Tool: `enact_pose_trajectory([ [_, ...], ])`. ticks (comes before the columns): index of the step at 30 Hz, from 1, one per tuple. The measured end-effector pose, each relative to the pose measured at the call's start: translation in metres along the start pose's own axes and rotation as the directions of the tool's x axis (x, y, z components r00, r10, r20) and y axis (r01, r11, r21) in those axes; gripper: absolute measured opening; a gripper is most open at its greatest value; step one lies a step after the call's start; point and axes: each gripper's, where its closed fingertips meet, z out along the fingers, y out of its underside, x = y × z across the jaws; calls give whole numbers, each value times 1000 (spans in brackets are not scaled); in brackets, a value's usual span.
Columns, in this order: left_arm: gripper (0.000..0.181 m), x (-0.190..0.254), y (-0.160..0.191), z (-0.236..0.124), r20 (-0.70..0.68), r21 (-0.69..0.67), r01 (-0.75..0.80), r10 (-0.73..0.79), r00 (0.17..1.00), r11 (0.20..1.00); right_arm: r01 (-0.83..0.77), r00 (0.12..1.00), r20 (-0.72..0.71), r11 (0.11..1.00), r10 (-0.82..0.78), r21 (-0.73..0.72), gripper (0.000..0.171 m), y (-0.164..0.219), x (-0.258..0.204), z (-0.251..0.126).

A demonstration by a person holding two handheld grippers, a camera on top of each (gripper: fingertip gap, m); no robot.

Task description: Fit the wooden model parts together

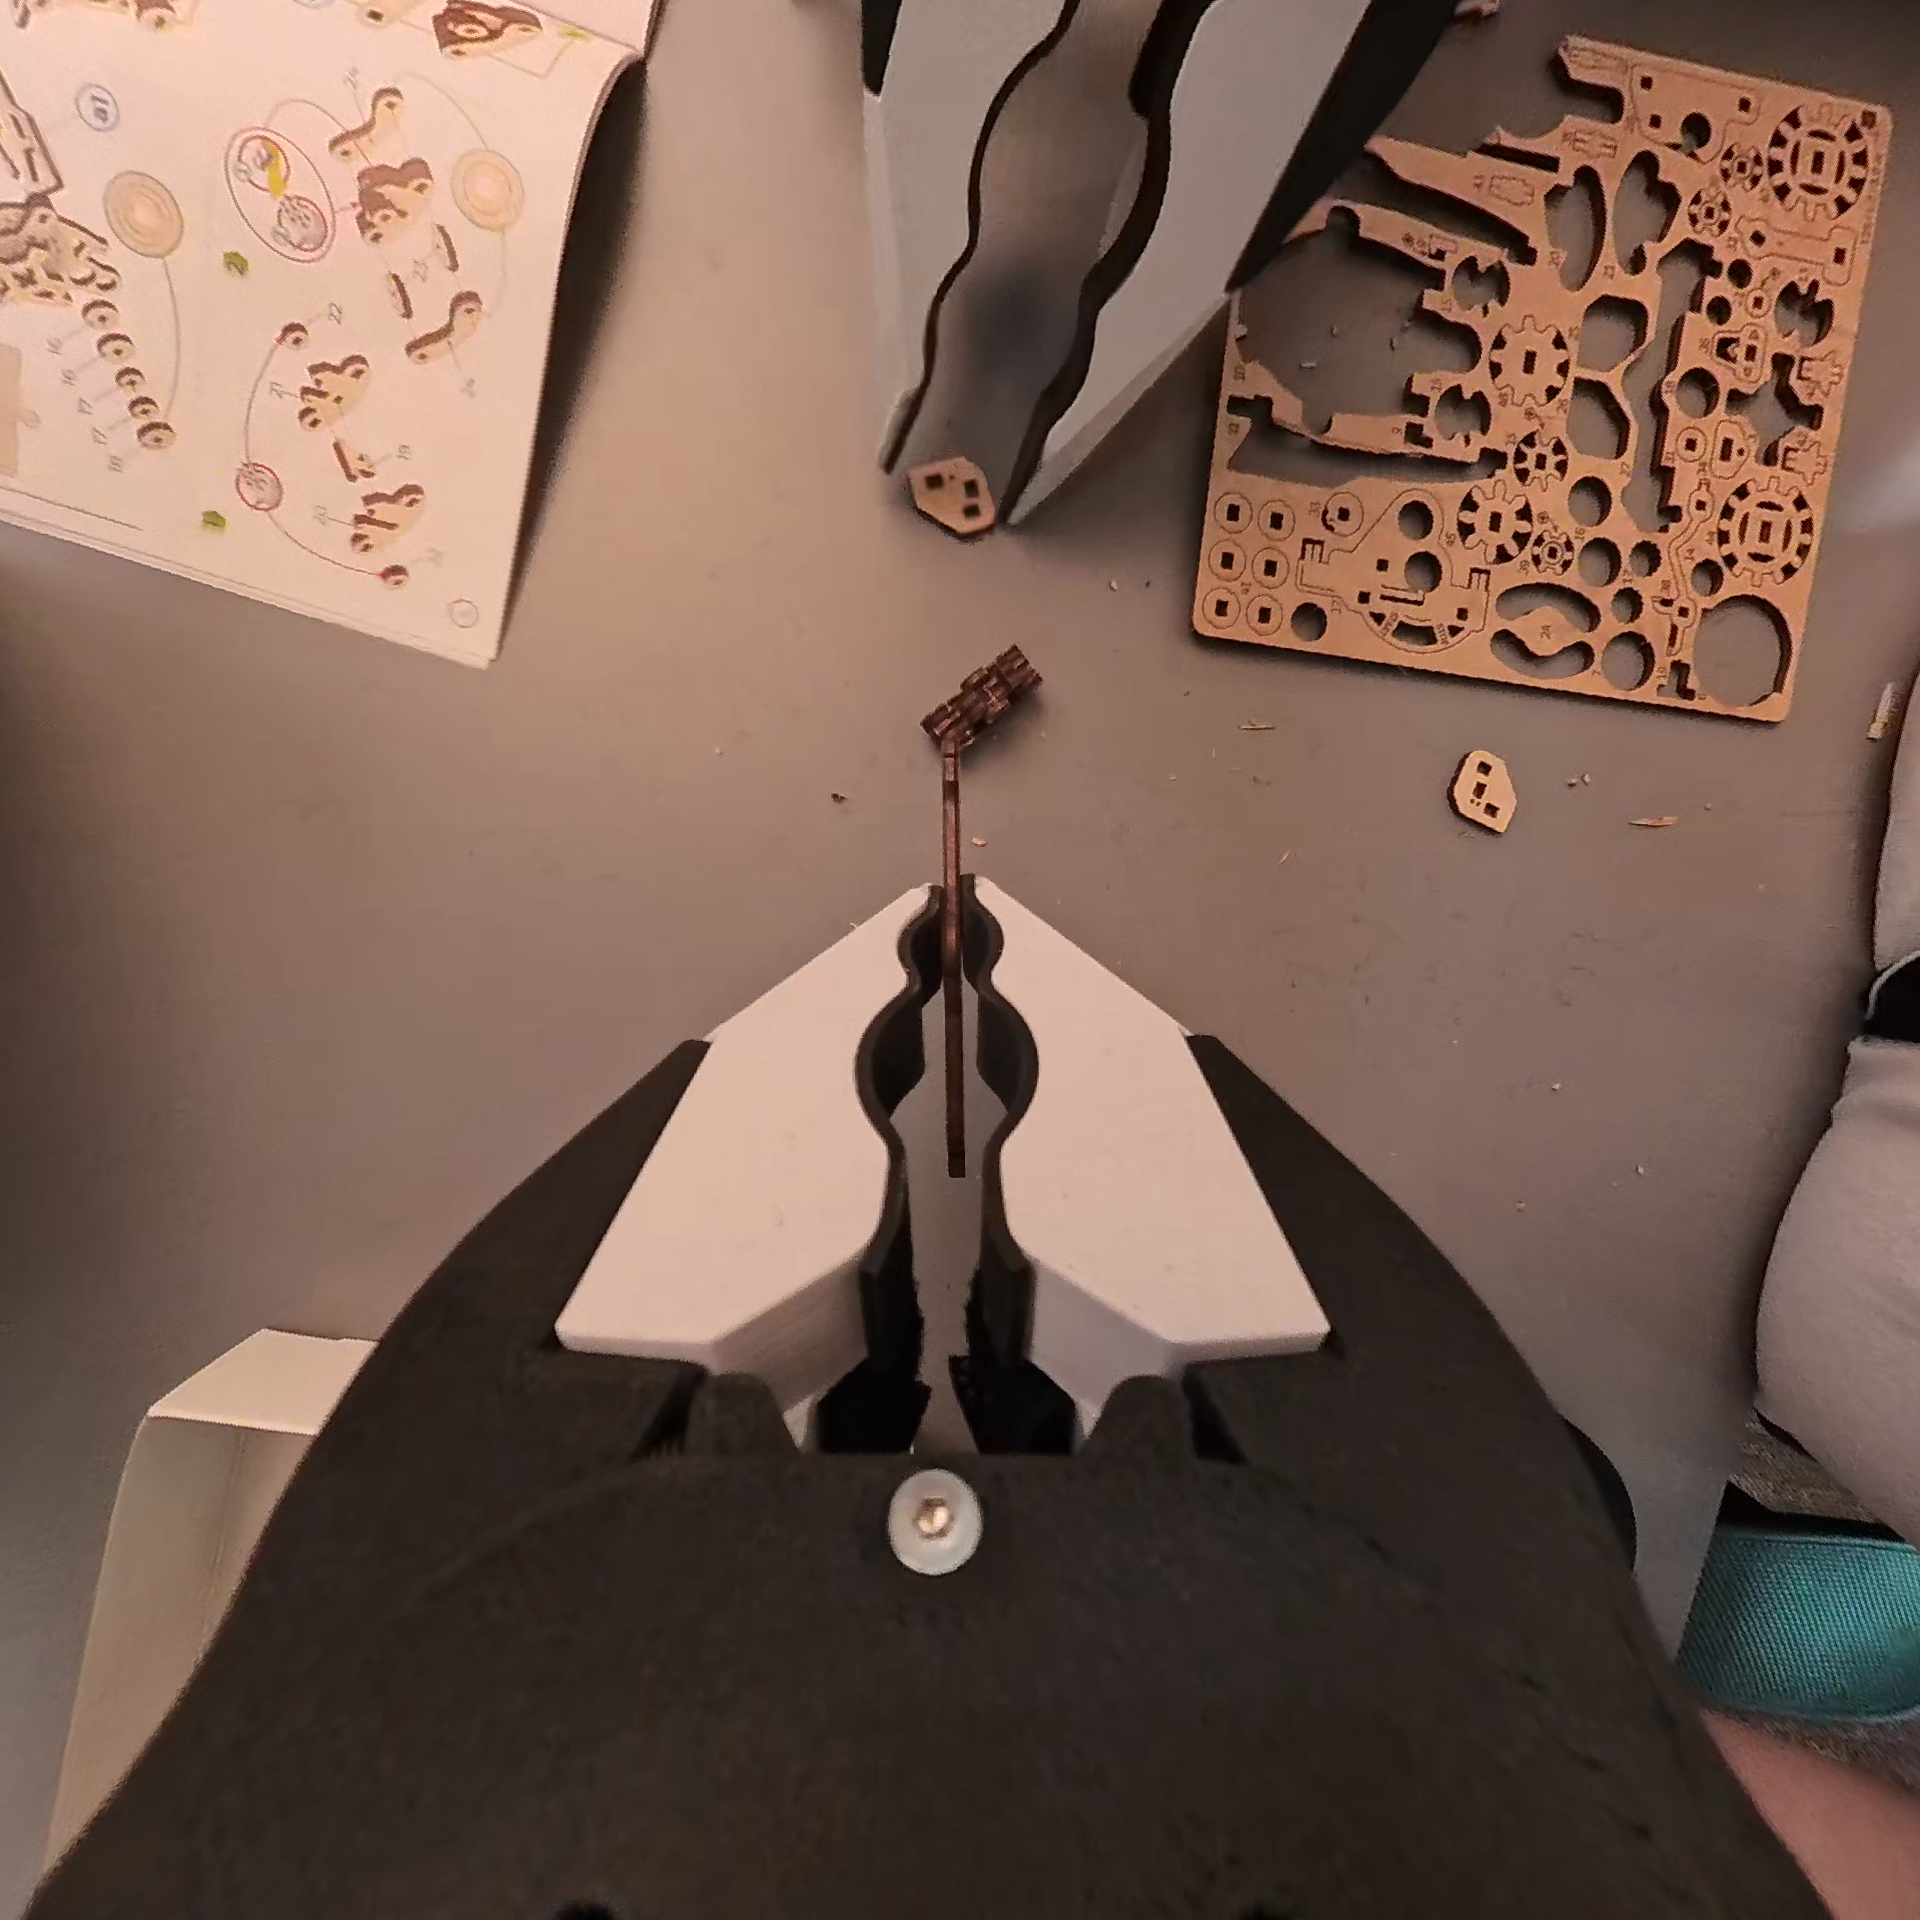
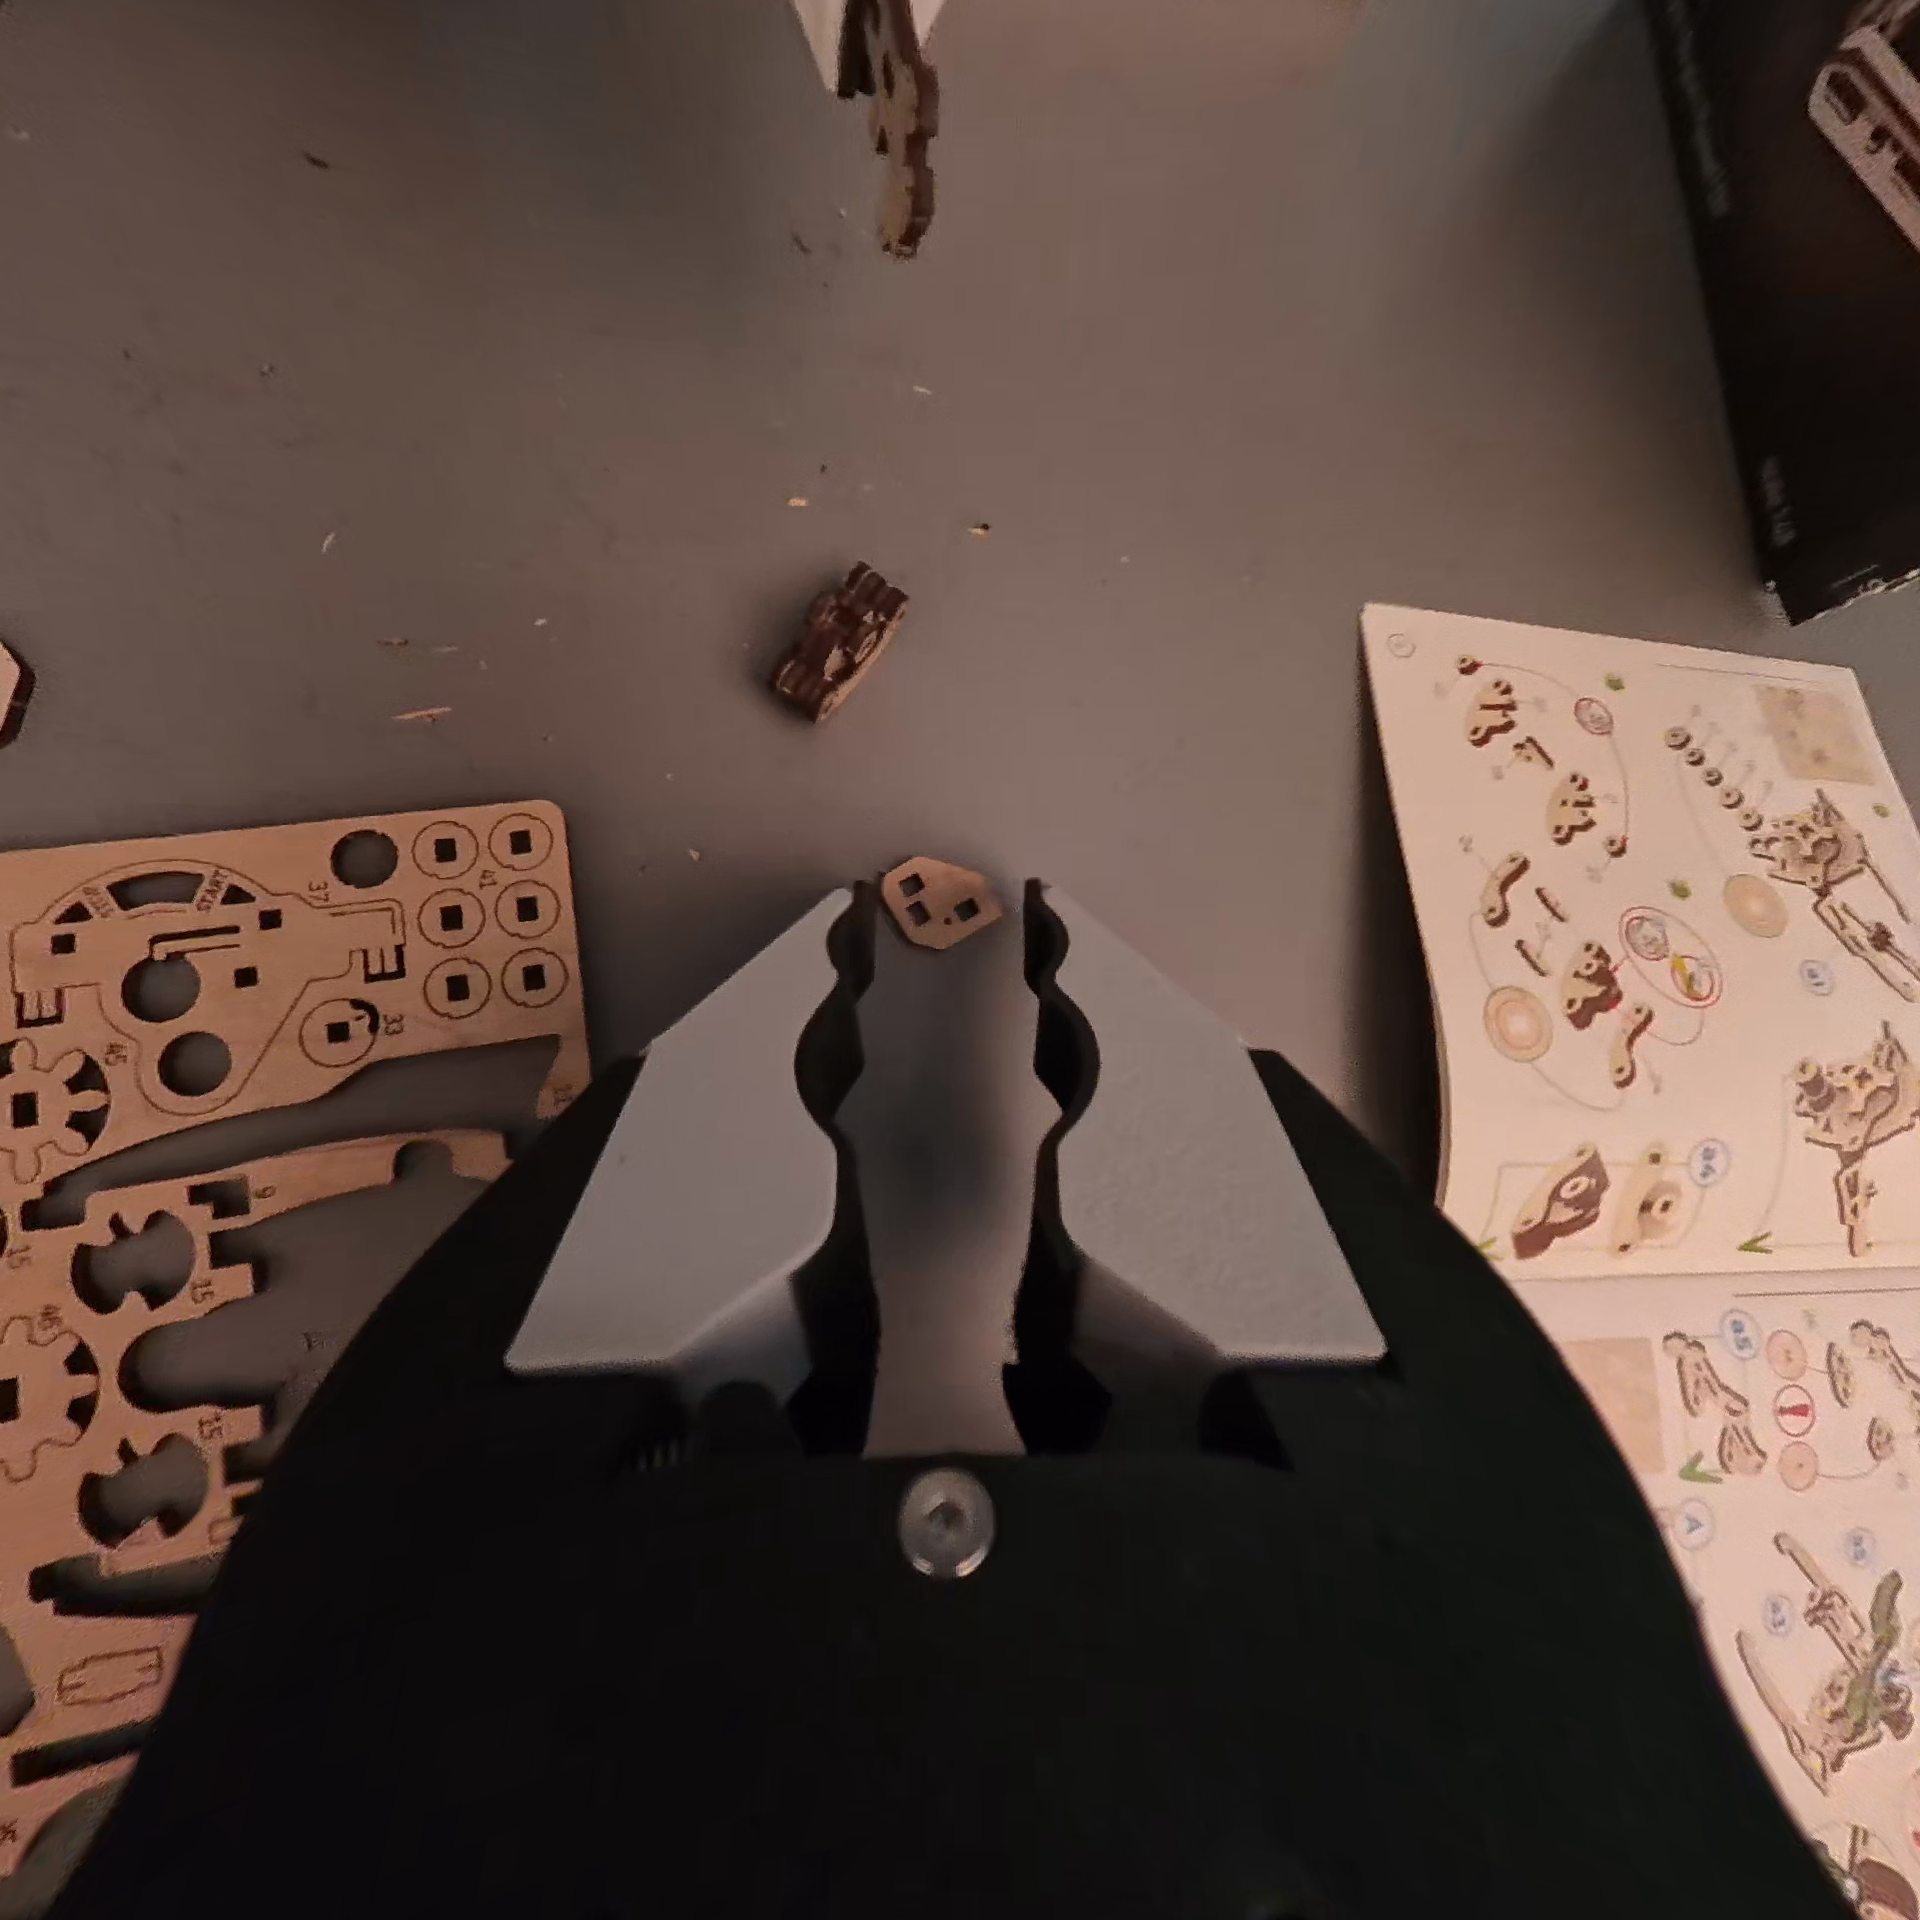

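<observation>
My left gripper [image 1: 951, 896] is shut on a thin flat wooden part [image 1: 953, 831], seen edge-on and sticking out past the tips. In the right wrist view this part [image 2: 894, 135] hangs at the top. Just beyond its end, a small dark stacked wooden block [image 1: 982, 698] lies on the grey table; it also shows in the right wrist view [image 2: 836, 644]. My right gripper [image 2: 945, 894] is open, tips down at the table, either side of a small flat wooden plate with square holes [image 2: 938, 902]. A narrow gap shows on each side of the plate. From the left wrist view this gripper [image 1: 961, 499] is at the top.
A punched-out wooden parts sheet [image 1: 1558, 416] lies far right, also seen in the right wrist view [image 2: 260, 1039]. A second small plate [image 1: 1483, 792] lies below it. An open instruction booklet [image 1: 291, 291] is at the far left. A white box [image 1: 187, 1507] is near left, a black box [image 2: 1787, 312] beyond. One gripper's finger ends stand about 11 cm off the other's. Between my right fingertips and the small dark stacked wooden block [image 1: 982, 698] there is roughly 5 cm. It turns up in the right wrist view [image 2: 844, 611] as well.
</observation>
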Motion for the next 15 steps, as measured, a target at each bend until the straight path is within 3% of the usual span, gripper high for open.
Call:
enact_pose_trajectory([
  [10, 0, 1, -2, -3, -2, 15, -4, 4, 1000, 1000, -311, 936, 153, 949, 316, -54, 20, -3, -10, -1],
  [12, 0, 3, -5, -5, -9, 28, -10, 10, 1000, 1000, -472, 842, 264, 879, 470, -60, 20, -14, -22, -8],
  [15, 0, 7, -8, -9, -12, 44, -33, 34, 999, 998, -699, 604, 462, 710, 649, -85, 21, -43, -40, -26],
])
